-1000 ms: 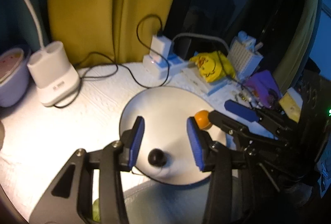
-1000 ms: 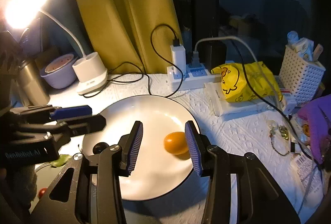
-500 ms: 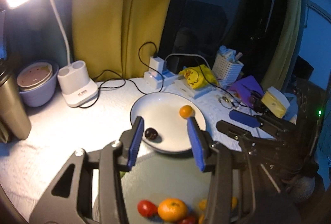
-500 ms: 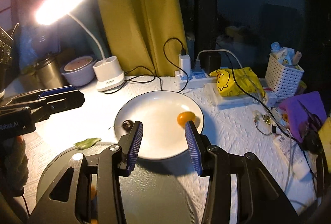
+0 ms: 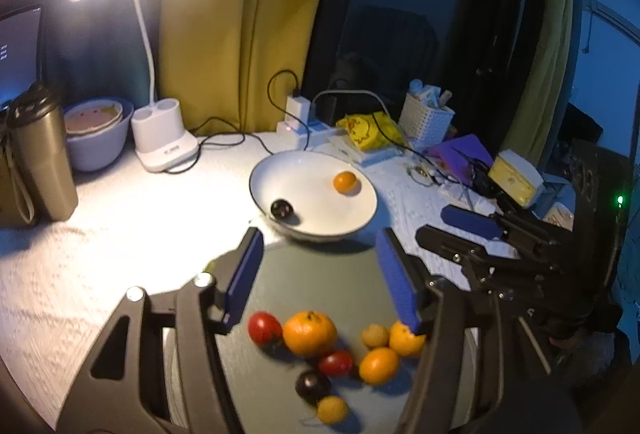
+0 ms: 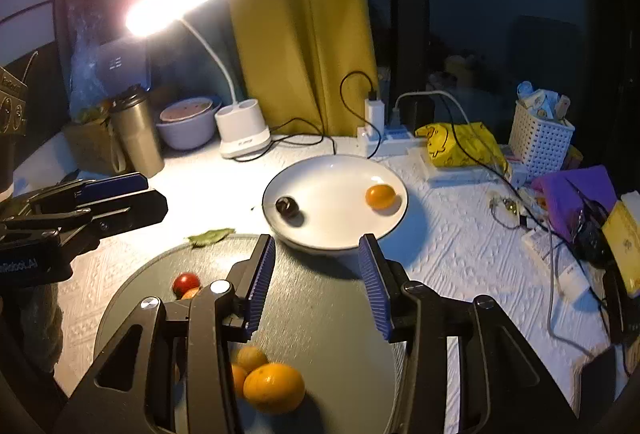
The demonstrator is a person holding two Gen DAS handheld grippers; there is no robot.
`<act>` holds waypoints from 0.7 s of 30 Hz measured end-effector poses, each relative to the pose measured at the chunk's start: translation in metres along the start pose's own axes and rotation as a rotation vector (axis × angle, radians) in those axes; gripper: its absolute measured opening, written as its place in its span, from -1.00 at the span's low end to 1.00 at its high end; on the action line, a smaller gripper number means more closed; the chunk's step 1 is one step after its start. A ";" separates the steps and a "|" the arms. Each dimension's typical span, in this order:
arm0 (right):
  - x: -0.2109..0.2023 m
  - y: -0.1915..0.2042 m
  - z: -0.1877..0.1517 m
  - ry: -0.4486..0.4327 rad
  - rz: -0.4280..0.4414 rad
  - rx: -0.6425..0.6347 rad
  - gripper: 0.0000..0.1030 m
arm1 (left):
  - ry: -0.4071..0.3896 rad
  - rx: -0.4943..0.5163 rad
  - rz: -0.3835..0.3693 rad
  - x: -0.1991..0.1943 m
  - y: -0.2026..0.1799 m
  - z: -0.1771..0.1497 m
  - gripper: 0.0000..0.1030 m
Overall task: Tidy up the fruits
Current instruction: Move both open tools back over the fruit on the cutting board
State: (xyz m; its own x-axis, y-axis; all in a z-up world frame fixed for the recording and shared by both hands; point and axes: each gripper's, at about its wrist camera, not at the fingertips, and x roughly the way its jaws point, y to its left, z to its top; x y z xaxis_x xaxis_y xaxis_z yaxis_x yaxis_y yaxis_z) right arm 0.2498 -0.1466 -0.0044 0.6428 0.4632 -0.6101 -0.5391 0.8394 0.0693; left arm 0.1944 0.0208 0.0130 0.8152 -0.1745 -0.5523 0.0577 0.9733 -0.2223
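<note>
Both grippers pulled back from white plate (image 5: 360, 218) to grey tray (image 5: 320, 274). Left gripper (image 5: 320, 282) fingers just widened, empty; right gripper (image 6: 318, 286) apart, empty. Fruit pile (image 5: 332, 350) on tray's near edge lies below left fingers, nearer left hand.

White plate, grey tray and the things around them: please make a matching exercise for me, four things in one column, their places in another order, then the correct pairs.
Things:
1. dark round fruit
2. green leaf
3. red tomato
4. yellow bag

Places:
A. on the grey tray
B. on the white plate
C. beside the white basket
D. on the cloth at the tray's far rim

Pairs: 1-B, 2-D, 3-A, 4-C
</note>
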 end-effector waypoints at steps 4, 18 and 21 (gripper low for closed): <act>-0.004 0.002 -0.011 0.014 0.011 0.007 -0.07 | 0.007 0.003 0.009 -0.006 -0.004 -0.015 0.18; -0.005 0.005 -0.051 0.093 0.057 0.019 -0.01 | 0.067 -0.052 0.019 -0.006 -0.004 -0.066 0.19; -0.004 0.007 -0.057 0.105 0.065 0.021 0.00 | 0.088 -0.056 0.017 -0.004 -0.005 -0.076 0.19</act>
State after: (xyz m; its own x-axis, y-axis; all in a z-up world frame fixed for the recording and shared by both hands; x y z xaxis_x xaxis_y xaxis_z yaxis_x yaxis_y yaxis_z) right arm 0.2125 -0.1586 -0.0463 0.5459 0.4852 -0.6830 -0.5656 0.8149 0.1268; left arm 0.1471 0.0047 -0.0450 0.7616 -0.1728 -0.6246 0.0096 0.9667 -0.2557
